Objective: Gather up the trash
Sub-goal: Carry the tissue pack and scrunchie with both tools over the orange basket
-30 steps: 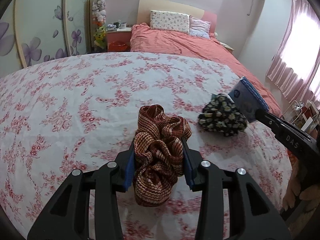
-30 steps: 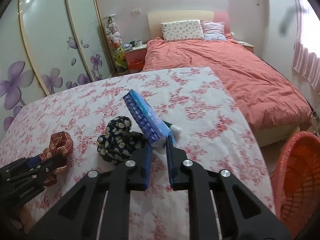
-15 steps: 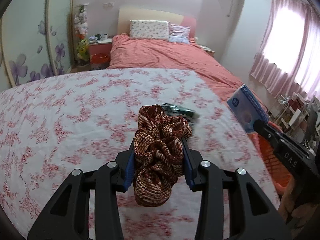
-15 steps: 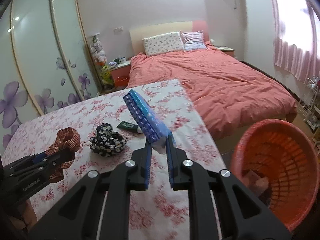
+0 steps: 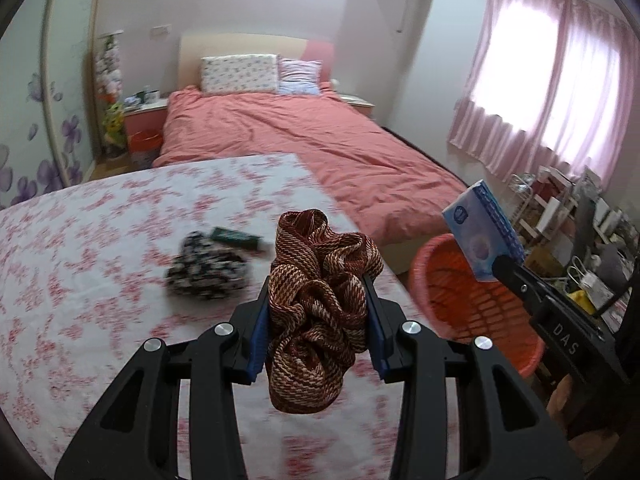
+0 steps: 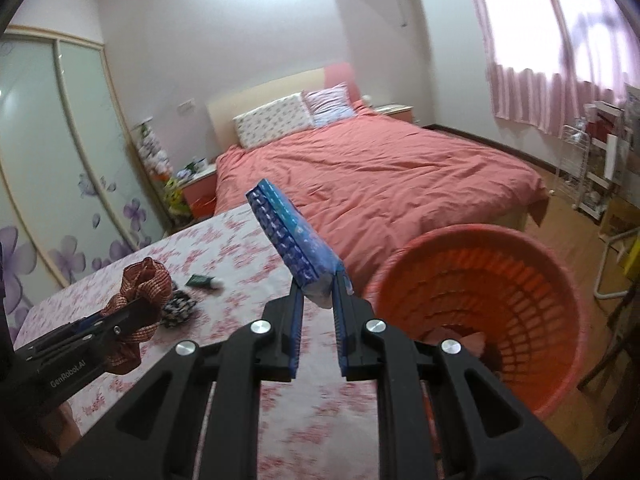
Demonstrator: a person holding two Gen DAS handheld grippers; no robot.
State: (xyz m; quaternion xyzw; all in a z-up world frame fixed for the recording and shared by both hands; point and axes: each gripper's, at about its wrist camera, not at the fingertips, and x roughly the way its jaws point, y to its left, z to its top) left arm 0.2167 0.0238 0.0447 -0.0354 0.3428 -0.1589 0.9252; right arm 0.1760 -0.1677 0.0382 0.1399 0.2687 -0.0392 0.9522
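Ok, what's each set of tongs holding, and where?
Left tongs: brown woven cloth, pinched mid-bundle. Right tongs: blue tissue pack, by its lower end.

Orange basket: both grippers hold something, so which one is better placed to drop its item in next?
Right. The right gripper, shut on the blue packet, is beside the orange basket. The left gripper, clamping the brown woven cloth, is over the floral tablecloth.

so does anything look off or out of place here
Nothing spilled or damaged. Both tools carry their loads: the left tool grips the brown scrunchie, the right tool the blue packet. A dark floral scrunchie and a green tube lie loose on the floral tablecloth, outside the orange basket.
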